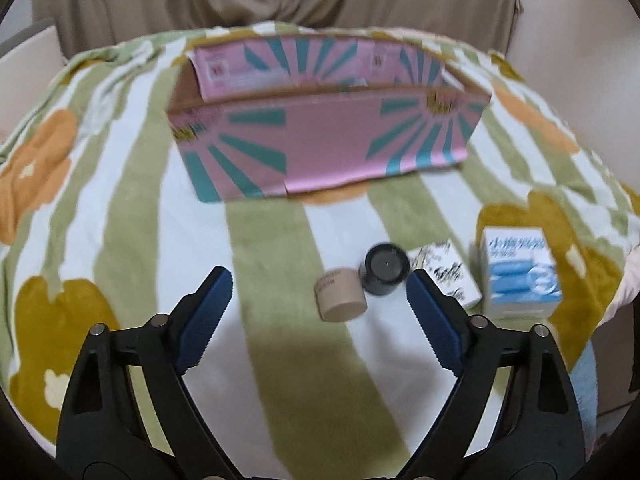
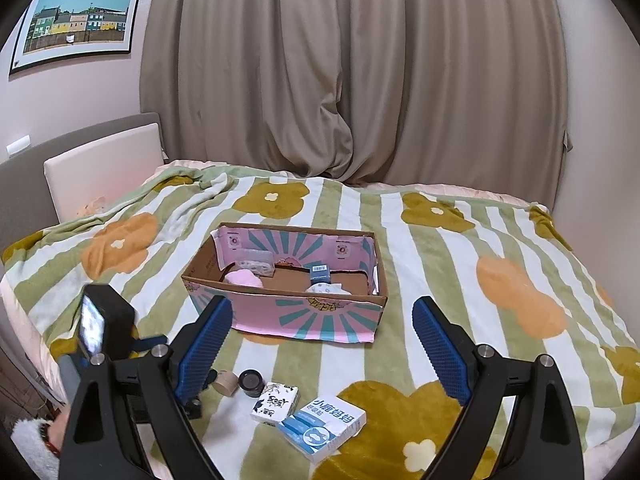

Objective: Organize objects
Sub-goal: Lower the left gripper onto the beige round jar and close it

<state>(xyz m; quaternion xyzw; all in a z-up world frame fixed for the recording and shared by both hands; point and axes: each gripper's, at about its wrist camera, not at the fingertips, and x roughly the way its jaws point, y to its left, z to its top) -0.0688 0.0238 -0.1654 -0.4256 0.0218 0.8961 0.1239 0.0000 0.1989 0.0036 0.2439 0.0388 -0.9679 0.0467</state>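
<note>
We work on a bed (image 2: 400, 216) under a flowered blanket, and the task is partly done as far as we can judge. The pink carton (image 2: 288, 312) stands open in the middle of it and already holds a few things: a pink soft item (image 2: 242, 279) at its left, a clear packet (image 2: 256, 261) behind that, a small blue box (image 2: 321, 273) toward the back and a white bundle (image 2: 328, 289) at the front wall.

Four things are left on the blanket in front of the carton, in a loose row. Largest is the blue-and-white box (image 1: 520, 276) at the right end; just beside it lies the black-and-white box (image 1: 452, 276); next comes the dark jar (image 1: 382, 274), upright; and the tan tube (image 1: 342, 294) lies on its side, touching or nearly touching the jar.

Our left gripper (image 1: 320, 308) hangs over the tan tube with its jaws apart; the tube and jar lie between the fingers but nothing is clamped. Our right gripper (image 2: 322, 344) hovers farther back, jaws wide and empty.

We reckon the tube or the jar goes next, then the two boxes.
</note>
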